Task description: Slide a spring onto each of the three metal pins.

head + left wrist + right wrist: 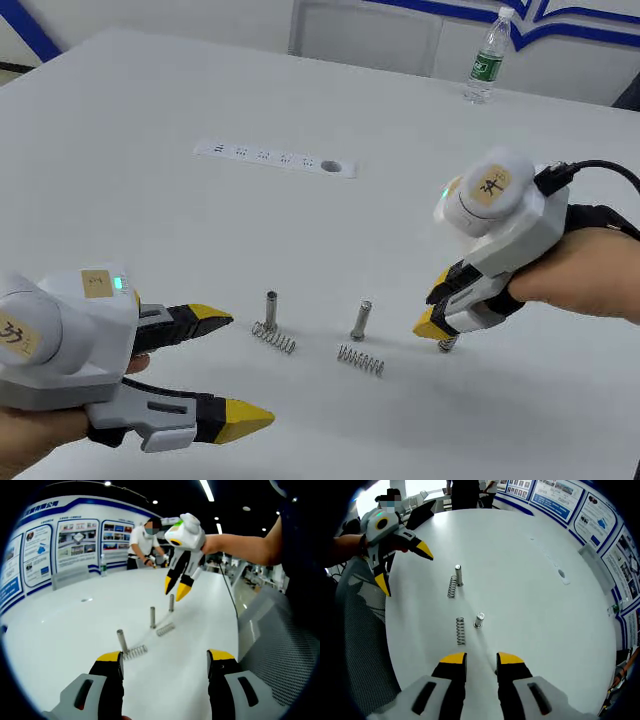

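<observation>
Three short metal pins stand in a row on the white table (pixel 150 200). A spring (pixel 273 337) lies at the foot of the left pin (pixel 270 308). A second spring (pixel 360 360) lies in front of the middle pin (pixel 361 320). The right pin (pixel 447 343) looks wrapped in coils. My right gripper (pixel 433 308) hovers just above it, jaws slightly apart, nothing between them. In the left gripper view its tips point down at this pin (pixel 171 602). My left gripper (pixel 235 368) is wide open, low, left of the row and holding nothing.
A water bottle (pixel 488 58) stands at the far right of the table. A white strip with a round hole (pixel 275 158) lies behind the pins. A person (pixel 145 540) stands beyond the table, and a mesh chair (pixel 360 630) sits by its edge.
</observation>
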{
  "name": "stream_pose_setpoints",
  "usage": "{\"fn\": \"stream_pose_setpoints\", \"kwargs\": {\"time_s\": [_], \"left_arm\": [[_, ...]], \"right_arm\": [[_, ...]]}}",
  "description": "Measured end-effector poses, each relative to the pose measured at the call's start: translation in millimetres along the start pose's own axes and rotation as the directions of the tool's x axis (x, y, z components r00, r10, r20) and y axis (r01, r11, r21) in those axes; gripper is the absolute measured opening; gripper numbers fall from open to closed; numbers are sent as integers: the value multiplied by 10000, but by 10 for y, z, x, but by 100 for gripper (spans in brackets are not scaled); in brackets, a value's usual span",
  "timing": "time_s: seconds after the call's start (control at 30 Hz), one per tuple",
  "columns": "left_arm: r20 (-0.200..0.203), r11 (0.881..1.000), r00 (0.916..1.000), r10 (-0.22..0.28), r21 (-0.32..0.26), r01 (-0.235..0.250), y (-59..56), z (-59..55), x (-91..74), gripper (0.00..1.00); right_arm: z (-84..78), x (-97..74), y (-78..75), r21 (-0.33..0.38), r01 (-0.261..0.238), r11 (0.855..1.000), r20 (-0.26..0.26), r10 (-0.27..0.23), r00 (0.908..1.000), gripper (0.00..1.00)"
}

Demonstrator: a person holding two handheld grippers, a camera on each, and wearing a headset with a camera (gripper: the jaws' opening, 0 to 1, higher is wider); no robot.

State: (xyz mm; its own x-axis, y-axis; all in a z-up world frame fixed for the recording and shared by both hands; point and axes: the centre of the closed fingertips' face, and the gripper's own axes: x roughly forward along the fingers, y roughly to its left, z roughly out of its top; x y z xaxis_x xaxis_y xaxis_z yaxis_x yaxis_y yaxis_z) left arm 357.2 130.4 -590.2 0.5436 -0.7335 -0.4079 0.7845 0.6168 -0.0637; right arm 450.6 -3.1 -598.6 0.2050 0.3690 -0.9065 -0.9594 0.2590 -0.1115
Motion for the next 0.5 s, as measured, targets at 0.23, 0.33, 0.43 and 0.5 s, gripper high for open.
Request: {"fn": "stream_pose_setpoints", "kwargs": {"time_s": [0.23, 0.33, 0.43, 0.5], "left_arm": [[12, 10000, 10000, 30, -10, -30, 11, 2, -5, 69], [-3, 10000, 10000, 25, -12, -25, 16, -3, -4, 69], [-29, 10000, 10000, 7, -16, -7, 18, -12, 3, 68], [-36, 10000, 10000, -9, -16, 9, 14, -11, 8, 68]], "right_arm": [[31, 134, 124, -70, -370, 9993, -37, 370, 9993, 25], [24, 199, 192, -152, -522, 9985, -110, 521, 9986, 24], [21, 280, 275, -215, -730, 9971, -173, 727, 9972, 24], [21, 322, 313, -237, -830, 9963, -192, 826, 9964, 24]]}}
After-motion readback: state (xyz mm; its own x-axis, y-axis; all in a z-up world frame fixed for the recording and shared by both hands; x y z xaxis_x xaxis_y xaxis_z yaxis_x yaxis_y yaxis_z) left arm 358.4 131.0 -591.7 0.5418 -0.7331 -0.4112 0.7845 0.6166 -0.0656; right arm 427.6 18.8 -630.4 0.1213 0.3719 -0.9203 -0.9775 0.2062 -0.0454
